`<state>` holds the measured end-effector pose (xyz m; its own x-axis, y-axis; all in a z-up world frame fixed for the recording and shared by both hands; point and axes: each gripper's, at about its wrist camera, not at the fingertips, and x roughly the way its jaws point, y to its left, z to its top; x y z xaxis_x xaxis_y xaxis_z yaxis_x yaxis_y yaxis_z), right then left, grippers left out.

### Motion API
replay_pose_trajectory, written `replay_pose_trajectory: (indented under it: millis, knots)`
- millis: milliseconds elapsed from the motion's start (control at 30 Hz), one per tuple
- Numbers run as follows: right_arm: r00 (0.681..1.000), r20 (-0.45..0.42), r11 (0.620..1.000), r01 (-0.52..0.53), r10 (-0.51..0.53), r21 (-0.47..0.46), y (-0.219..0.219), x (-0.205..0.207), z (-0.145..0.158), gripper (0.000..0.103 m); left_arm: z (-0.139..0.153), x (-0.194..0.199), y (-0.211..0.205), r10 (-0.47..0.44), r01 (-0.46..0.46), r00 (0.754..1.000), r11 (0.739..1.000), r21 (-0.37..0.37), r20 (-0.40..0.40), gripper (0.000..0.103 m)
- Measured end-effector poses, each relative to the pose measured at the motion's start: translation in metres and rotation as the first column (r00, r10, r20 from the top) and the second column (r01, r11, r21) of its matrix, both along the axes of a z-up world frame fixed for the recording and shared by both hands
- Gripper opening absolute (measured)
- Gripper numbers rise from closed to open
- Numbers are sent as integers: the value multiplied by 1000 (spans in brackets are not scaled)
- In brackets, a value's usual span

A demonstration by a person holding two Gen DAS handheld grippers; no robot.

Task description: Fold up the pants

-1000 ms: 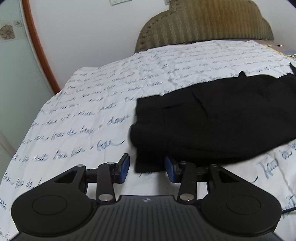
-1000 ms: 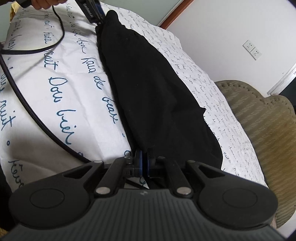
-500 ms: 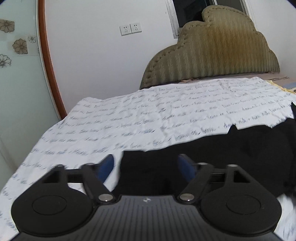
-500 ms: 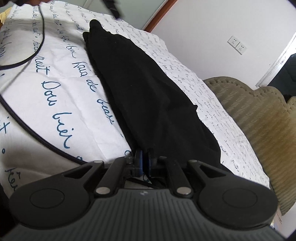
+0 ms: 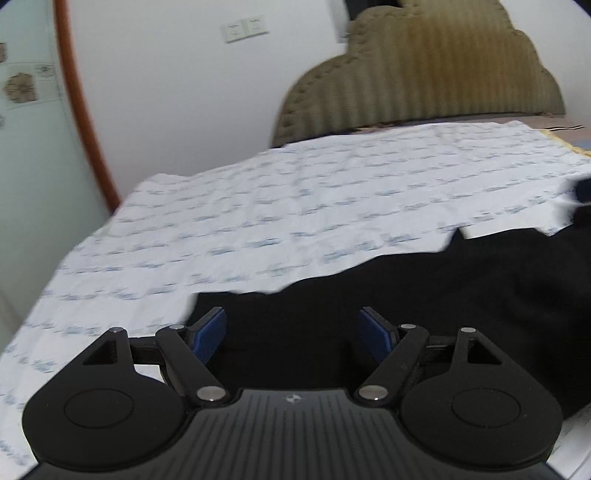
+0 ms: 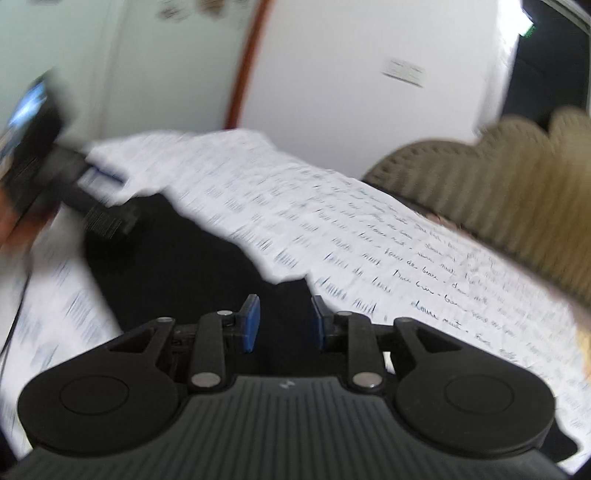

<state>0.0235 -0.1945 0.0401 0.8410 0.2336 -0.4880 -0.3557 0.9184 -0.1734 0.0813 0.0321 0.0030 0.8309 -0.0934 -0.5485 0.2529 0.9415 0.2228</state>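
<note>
A pair of black fabric pants [image 5: 424, 314] lies spread flat on a bed covered by a white sheet printed with lines of blue cursive writing [image 5: 314, 192]. Seen from the left wrist camera, the pants run from the lower centre of the view away to the right edge, resting on the near part of the sheet. The left gripper [image 5: 293, 334], black with blue pads on its fingers [image 5: 208, 334], hangs just above the near end of the pants. Its fingers are spread wide and released, with dark cloth showing beneath the gap but nothing pinched.

From the right wrist camera, which is blurred, the right gripper [image 6: 284, 325] hovers over the other end of the pants [image 6: 177, 266]. Its blue-padded fingers [image 6: 249, 323] have just been opening and stand a little apart, gripping nothing. At the far left of this view the left gripper [image 6: 107, 218] appears as a dark blurred shape at the far end of the garment.

Behind the bed stands an olive-brown ribbed, scalloped headboard [image 5: 417, 70] against a white wall [image 5: 177, 85] with a double socket plate [image 5: 244, 28].
</note>
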Motion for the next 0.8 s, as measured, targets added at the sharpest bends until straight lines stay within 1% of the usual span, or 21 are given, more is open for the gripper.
replay_pose_trajectory:
  millis: [100, 167, 233, 300, 400, 433, 467, 533, 600, 667, 733, 800]
  knots:
    - [995, -92, 999, 27, -23, 38, 1, 58, -10, 25, -14, 1, -30, -33, 34, 999, 999, 23, -34, 78]
    - [988, -150, 999, 35, -30, 28, 7, 88, -22, 25, -24, -5, -43, -60, 62, 997, 997, 44, -44, 78]
    - [981, -194, 999, 32, -27, 22, 12, 108, -35, 25, -34, -13, -52, -74, 76, 996, 995, 70, -42, 78]
    - [971, -237, 998, 36, -23, 47, 14, 124, -47, 25, -42, -19, -57, -73, 75, 997, 992, 103, -21, 78]
    - [959, -282, 996, 37, -12, 82, 14, 142, -59, 25, -49, -23, -57, -65, 66, 998, 993, 95, -12, 80]
    - [956, -291, 995, 43, -16, 85, 14, 144, -63, 25, -51, -23, -55, -61, 61, 998, 994, 88, -6, 82]
    - [956, -294, 995, 46, -17, 90, 13, 147, -65, 25, -53, -23, -53, -54, 54, 999, 995, 82, 3, 85]
    - [956, -294, 994, 39, -7, 103, 14, 147, -66, 13, -56, -25, -51, -44, 43, 999, 997, 64, 21, 87]
    - [961, -276, 995, 38, -13, 87, 15, 144, -61, 6, -58, -27, -50, -42, 40, 999, 998, 56, 35, 88]
    - [968, -247, 995, 55, -33, 81, 16, 141, -56, 5, -58, -27, -51, -42, 39, 998, 997, 64, 43, 88]
    - [972, -226, 991, 88, -63, 104, 13, 144, -51, 4, -59, -27, -51, -42, 39, 998, 997, 66, 46, 88]
    - [968, -233, 988, 119, -93, 100, 13, 150, -55, 3, -59, -25, -50, -42, 40, 998, 997, 60, 42, 88]
